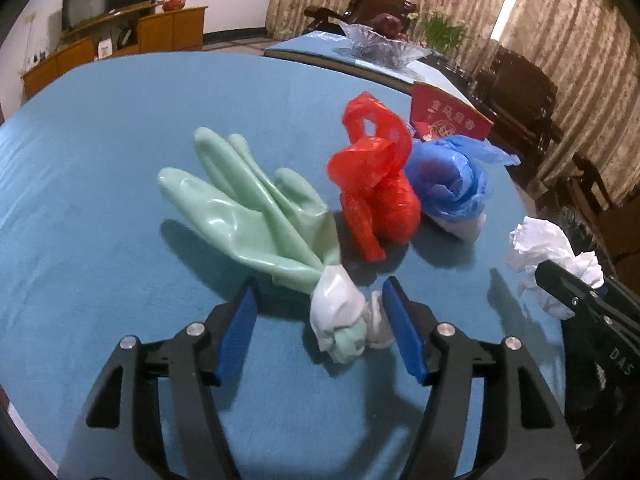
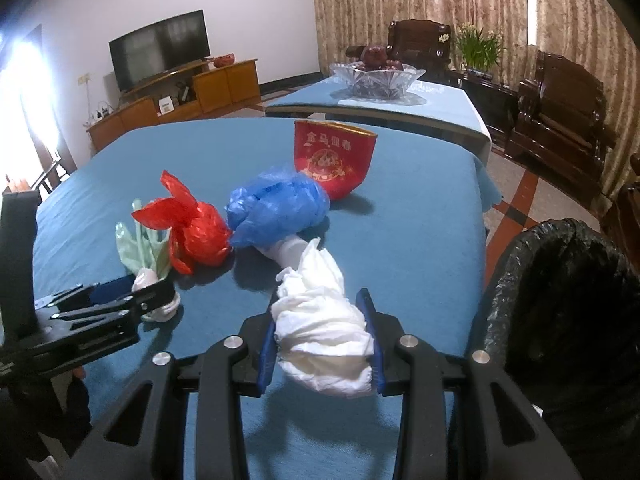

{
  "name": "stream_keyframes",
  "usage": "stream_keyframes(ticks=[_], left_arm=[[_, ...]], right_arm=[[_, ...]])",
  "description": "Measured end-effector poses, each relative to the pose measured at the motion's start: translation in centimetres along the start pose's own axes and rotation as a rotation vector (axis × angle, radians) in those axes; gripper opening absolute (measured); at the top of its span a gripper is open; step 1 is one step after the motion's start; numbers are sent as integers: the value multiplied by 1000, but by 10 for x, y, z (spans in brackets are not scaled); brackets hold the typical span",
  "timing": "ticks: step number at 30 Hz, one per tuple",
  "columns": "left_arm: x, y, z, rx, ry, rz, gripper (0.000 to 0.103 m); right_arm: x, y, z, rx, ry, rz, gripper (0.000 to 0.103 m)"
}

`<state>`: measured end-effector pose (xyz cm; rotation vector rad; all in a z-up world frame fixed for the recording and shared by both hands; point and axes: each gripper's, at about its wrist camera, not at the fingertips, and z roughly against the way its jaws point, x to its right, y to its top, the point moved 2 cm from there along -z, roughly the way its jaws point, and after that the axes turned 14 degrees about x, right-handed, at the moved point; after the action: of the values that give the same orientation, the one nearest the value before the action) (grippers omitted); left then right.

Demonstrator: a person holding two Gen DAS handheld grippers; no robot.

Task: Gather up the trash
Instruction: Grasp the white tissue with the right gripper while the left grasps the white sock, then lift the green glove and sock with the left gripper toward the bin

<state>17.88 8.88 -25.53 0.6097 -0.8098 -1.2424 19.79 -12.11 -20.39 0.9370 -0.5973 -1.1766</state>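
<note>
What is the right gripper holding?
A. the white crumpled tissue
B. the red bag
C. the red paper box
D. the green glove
A: in the right wrist view the right gripper is shut on the white crumpled tissue.

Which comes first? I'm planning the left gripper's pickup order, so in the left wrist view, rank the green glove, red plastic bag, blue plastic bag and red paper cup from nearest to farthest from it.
1. Green glove: its knotted cuff lies between the open left gripper fingers.
2. Red plastic bag: just beyond, slightly right.
3. Blue plastic bag: right of the red bag, a little farther.
4. Red paper cup: behind the bags, farthest.
</note>
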Motion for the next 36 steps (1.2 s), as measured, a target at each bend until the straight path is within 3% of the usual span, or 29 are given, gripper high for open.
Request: stream_keyframes(ticks=[6,21,36], left_arm=[[0,3,5,-2,-25,30,24],[-6,26,67,119,-19,34,23],[45,43,95,196,-101,-65,23]], right_arm=[[-1,-1,-2,-4,3,-3,37],[-10,11,14,40,36,-14,37],[1,39,60,126,28,-30,37]])
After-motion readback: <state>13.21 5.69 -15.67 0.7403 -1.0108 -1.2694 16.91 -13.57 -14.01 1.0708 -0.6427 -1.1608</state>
